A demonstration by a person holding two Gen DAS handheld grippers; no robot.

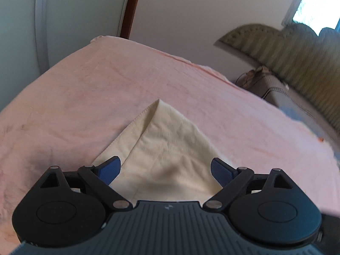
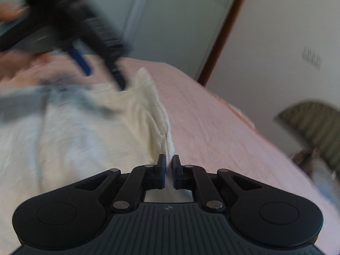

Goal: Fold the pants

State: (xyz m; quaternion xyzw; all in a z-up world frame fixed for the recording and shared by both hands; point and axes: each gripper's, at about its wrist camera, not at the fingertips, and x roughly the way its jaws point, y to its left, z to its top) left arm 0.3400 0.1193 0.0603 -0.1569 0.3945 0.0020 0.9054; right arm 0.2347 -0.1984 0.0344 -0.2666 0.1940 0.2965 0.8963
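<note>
Cream pants [image 1: 167, 148] lie on a pink sheet [image 1: 85, 89] over a bed. In the left wrist view a pointed corner of the cloth reaches away from me. My left gripper [image 1: 165, 170] is open and hovers over the cloth with nothing between its blue pads [image 1: 110, 170]. In the right wrist view my right gripper [image 2: 168, 170] is shut on a raised edge of the pants [image 2: 106, 131]. The left gripper [image 2: 85, 48] shows there too, blurred, above the far end of the pants.
A green striped headboard or sofa back [image 1: 286, 48] and a beige bag [image 1: 265, 85] stand beyond the bed's right edge. A white door [image 1: 74, 17] with a brown frame [image 1: 131, 8] lies behind the bed. Pink sheet [image 2: 223, 131] extends right of the pants.
</note>
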